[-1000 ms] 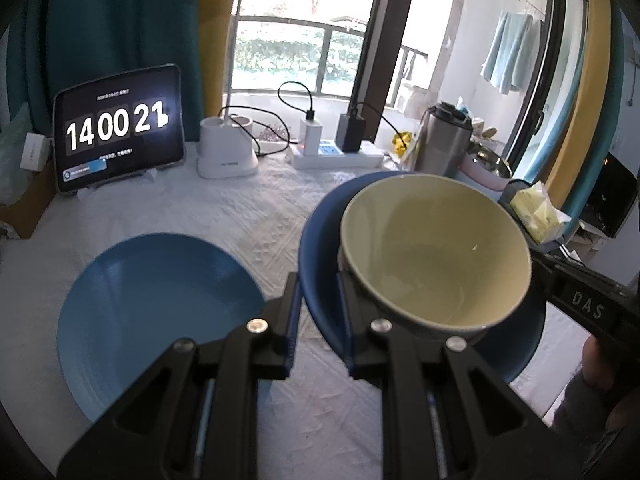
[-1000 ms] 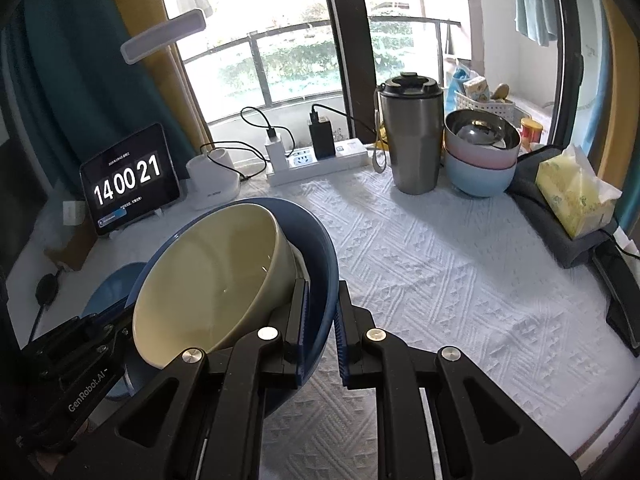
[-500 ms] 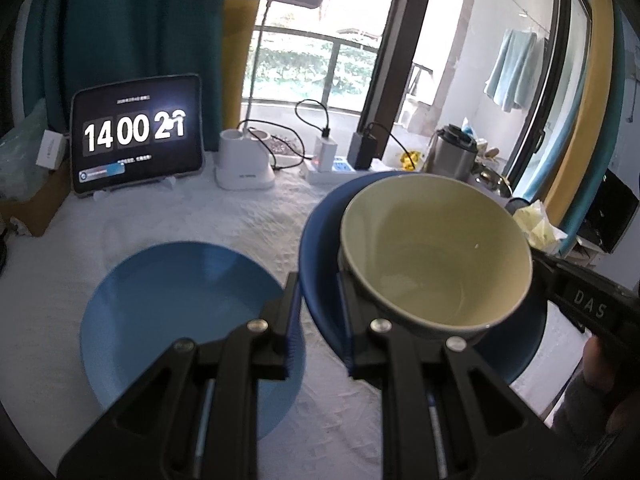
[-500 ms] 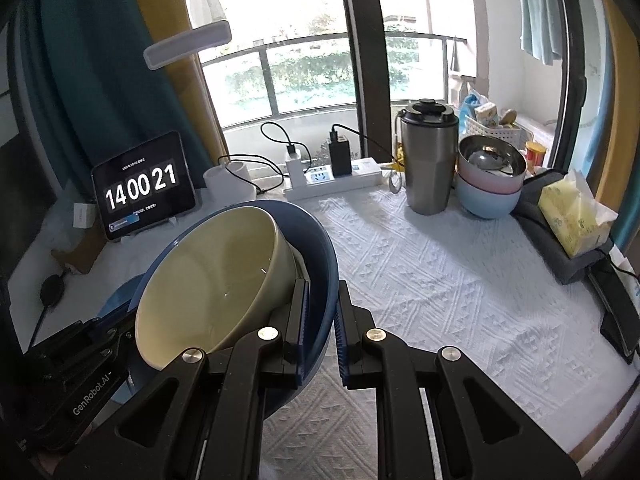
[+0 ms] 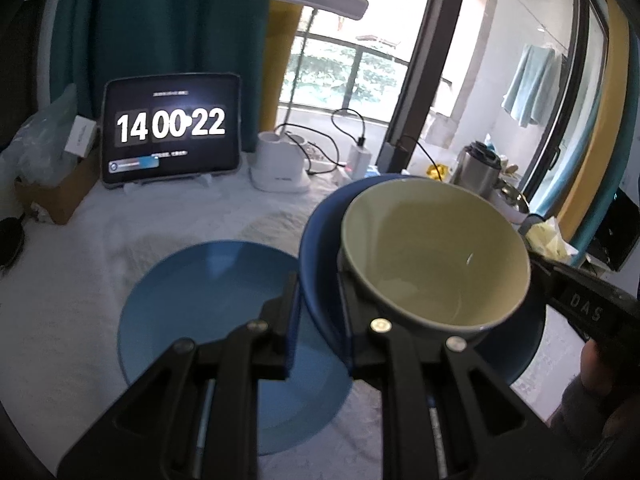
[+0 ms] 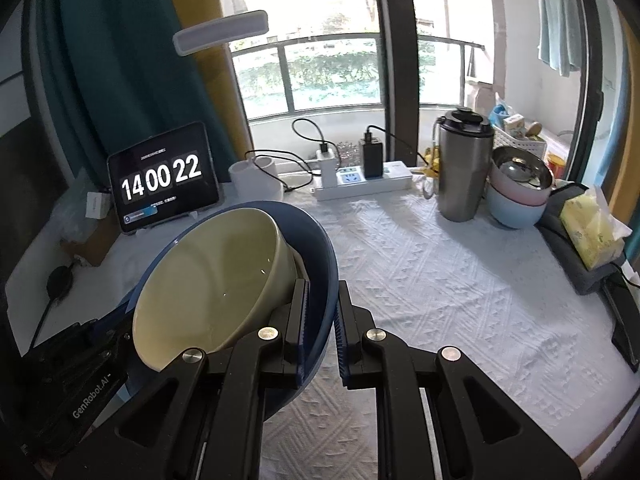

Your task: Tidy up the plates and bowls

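Where the black, angular left gripper (image 5: 318,320) fills the near frame, its ribbed blue pads are clamped on the thin rim of a dark blue plate (image 5: 320,240); the right gripper (image 6: 322,322) pinches the opposite rim the same way. Between them the plate is held above the counter (image 6: 440,280), tilted in the right wrist view. A cream bowl (image 5: 434,256) sits on it, round, deep and glossy, with small glints on its smooth inside wall. Below and to the left in the left wrist view, a lighter blue plate (image 5: 208,300) lies flat on the counter, round and shallow, partly under the held one. A white cloth with a raised woven zigzag pattern covers the counter. Farther back stand a tablet (image 5: 172,130) showing large white digits, a white lamp base (image 5: 280,168) and a power strip (image 6: 364,180). At the far right: a faceted steel tumbler (image 6: 462,168), stacked pastel bowls (image 6: 518,196) with a steel one on top, and a yellow tissue pack (image 6: 592,228).
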`<state>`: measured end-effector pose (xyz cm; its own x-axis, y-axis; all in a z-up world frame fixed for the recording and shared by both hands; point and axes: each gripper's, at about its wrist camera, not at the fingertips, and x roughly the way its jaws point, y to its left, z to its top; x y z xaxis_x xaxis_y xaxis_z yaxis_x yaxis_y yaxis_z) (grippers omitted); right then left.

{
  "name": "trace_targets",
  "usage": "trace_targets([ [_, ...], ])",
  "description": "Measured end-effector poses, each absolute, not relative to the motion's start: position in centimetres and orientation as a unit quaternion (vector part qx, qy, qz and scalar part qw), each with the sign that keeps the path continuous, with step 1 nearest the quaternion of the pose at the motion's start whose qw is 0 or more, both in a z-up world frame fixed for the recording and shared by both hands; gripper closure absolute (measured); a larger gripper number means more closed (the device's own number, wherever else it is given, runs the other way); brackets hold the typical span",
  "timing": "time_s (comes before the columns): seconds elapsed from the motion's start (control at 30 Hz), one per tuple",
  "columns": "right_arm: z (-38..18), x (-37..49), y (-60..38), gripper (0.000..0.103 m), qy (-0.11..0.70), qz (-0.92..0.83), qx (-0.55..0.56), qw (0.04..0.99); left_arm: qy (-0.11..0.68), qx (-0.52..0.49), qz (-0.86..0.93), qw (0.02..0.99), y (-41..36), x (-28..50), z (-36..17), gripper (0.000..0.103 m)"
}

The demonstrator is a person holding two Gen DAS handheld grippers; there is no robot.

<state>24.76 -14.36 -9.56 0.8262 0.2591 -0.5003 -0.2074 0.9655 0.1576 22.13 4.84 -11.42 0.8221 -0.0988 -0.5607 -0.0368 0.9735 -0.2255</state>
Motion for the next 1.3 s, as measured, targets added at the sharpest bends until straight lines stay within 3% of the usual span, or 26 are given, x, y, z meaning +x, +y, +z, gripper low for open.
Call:
trace_targets([
  [1.3, -11.8, 28.4, -3.2, 0.087, 0.318, 0.201, 0.013, 0.926, 0.305, -0.149, 0.069, 0.938, 14.9, 21.0, -13.7, 0.087],
])
